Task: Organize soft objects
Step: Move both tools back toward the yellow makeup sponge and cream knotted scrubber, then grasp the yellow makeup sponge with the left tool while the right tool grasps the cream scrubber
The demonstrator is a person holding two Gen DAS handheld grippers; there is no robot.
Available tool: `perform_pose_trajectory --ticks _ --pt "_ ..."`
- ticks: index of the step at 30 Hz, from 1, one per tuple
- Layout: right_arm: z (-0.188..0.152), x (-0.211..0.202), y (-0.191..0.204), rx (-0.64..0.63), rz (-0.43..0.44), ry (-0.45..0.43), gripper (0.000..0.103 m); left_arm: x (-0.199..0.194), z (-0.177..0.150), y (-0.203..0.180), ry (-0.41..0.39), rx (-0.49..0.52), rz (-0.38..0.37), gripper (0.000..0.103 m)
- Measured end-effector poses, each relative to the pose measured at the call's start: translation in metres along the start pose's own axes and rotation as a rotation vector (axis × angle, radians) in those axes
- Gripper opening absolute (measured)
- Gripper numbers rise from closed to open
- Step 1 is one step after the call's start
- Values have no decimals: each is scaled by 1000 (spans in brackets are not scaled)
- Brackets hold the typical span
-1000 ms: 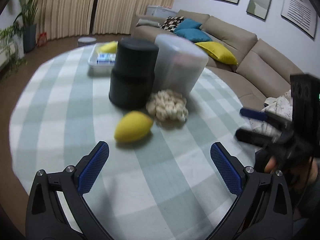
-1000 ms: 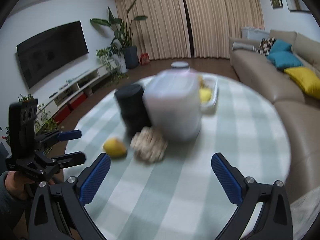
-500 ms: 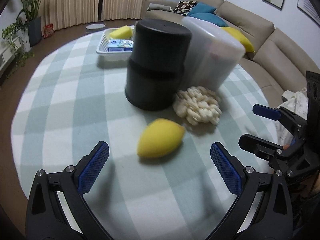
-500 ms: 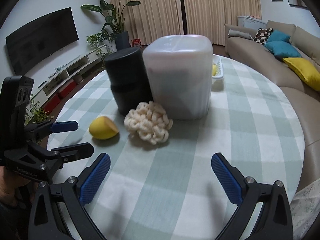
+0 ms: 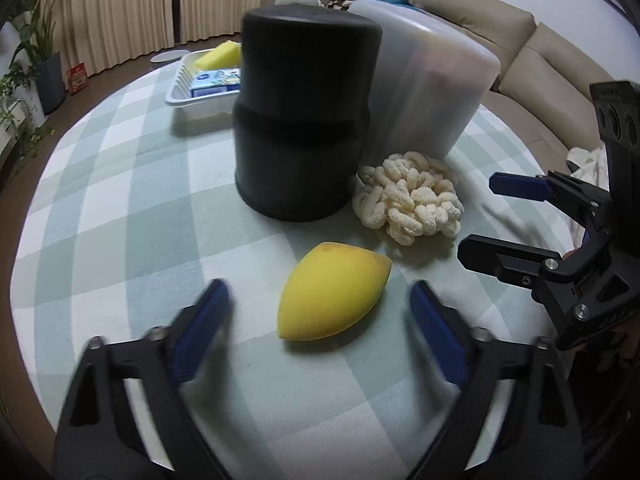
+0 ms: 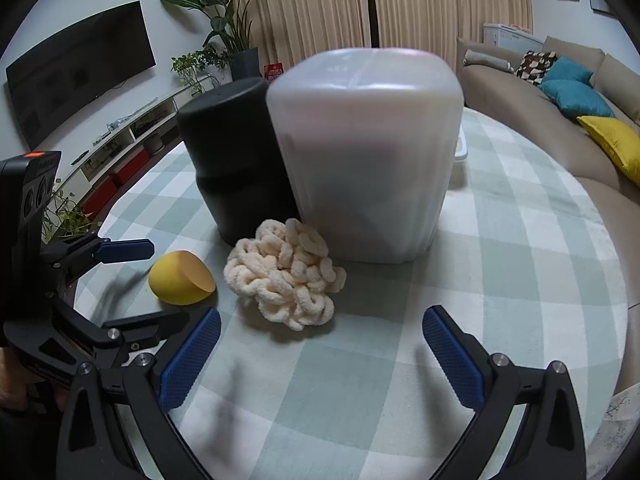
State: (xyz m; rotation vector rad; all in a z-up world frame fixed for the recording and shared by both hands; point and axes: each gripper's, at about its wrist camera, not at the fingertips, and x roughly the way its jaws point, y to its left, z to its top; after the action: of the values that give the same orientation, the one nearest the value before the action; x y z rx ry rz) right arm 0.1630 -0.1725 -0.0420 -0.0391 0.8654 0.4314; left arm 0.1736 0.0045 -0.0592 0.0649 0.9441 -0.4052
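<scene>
On a round table covered in a pale green and white checked cloth, the left gripper hangs low over the surface with its jaws spread wide and nothing between the pads, its blue-padded fingers sitting on either side of a yellow egg-shaped sponge without touching it; the fingers look blurred in the left wrist view. The sponge lies on its side on the cloth, its flat cut face turned toward a cream fluffy scrubber just beside it. The scrubber rests on the cloth against the foot of a black canister and a frosted white container, which stand upright and close together, seemingly touching. The right gripper is likewise released, jaws wide apart and empty, hovering just in front of the scrubber, which lies ahead of the gap between its pads. In the right wrist view the left gripper comes in from the left edge around the sponge. Behind the black canister, a white tray holds a yellow block and a blue and white packet. A beige sofa with blue and yellow cushions stands beyond the table, and a dark television hangs on the wall near a leafy plant
</scene>
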Motion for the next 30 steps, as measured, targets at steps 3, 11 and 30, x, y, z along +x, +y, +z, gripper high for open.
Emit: perform_pose_trajectory --ticks 3,11,30 --pt "2 2 0 -2 13 1 103 0 1 1 -7 -5 -13 78" --pt "6 6 2 5 30 12 102 -1 2 5 -15 -13 -33 72" --pt "13 19 11 -19 11 -3 95 -3 1 6 -27 -31 -45 49"
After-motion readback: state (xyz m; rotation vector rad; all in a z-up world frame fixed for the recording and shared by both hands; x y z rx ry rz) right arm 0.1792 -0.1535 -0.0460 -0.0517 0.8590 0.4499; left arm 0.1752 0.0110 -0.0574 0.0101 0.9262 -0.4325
